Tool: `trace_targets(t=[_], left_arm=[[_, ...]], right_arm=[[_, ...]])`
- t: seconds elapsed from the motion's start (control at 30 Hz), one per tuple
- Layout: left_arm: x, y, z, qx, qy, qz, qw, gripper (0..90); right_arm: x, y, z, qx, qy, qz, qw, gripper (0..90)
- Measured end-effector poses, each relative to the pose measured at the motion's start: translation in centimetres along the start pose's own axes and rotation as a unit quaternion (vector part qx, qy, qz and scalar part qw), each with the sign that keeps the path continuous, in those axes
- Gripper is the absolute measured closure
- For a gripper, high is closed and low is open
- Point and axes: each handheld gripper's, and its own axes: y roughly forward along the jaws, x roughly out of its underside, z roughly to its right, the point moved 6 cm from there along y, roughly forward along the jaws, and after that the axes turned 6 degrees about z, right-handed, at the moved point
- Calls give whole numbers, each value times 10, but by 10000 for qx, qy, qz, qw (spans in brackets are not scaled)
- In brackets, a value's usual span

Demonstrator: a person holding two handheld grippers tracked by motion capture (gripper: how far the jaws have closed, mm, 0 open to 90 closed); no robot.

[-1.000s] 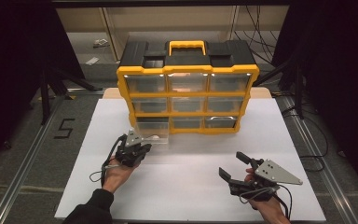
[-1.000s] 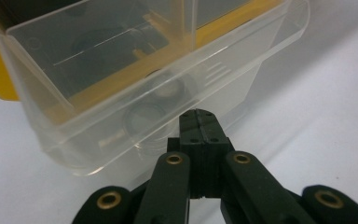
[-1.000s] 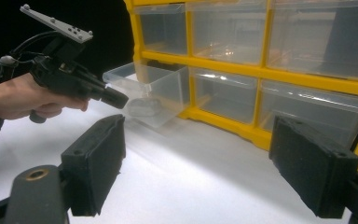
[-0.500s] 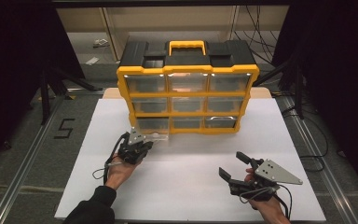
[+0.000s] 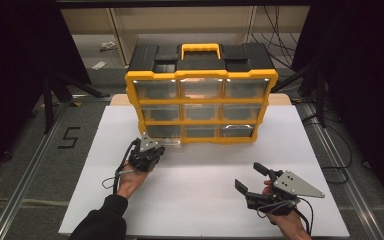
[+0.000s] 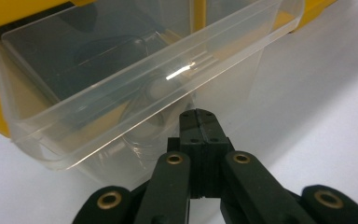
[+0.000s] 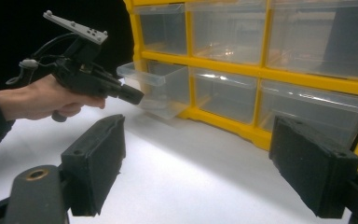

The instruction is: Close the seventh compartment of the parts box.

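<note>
A yellow and black drawer organizer (image 5: pixel 200 102) stands at the back of the white table (image 5: pixel 205 200). Its bottom-left clear drawer (image 5: pixel 168 143) is partly pulled out and looks empty (image 6: pixel 121 79). My left gripper (image 5: pixel 155 150) is shut, and its tips (image 6: pixel 199 114) touch the drawer's front just under the lip. In the right gripper view that gripper (image 7: pixel 139 96) points at the same drawer (image 7: pixel 161 88). My right gripper (image 5: pixel 249 176) is held open over the table's near right, holding nothing, with its pads (image 7: pixel 98 158) spread wide toward the organizer (image 7: pixel 261 72).
The organizer has several other clear drawers, all closed, and a yellow handle (image 5: pixel 200 50) on top. Metal rails (image 5: pixel 35 165) run along both sides of the table, and a "5" (image 5: pixel 69 137) is marked on the floor at the left. Dark stands and cables lie behind.
My left gripper has moved forward toward the organizer, and the bottom-left drawer now sticks out less than before. The right gripper has stayed in place, open.
</note>
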Motion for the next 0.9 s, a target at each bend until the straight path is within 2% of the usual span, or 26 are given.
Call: trace_targets(t=[0.67, 0.9], left_arm=[[-5, 15, -10, -143, -39, 149, 9998, 898], [-5, 19, -13, -168, -3, 125, 9998, 898]], right_arm=[[0, 0, 0, -5, 3, -7, 10000, 194], [1, 0, 0, -3, 12, -29, 10000, 194]])
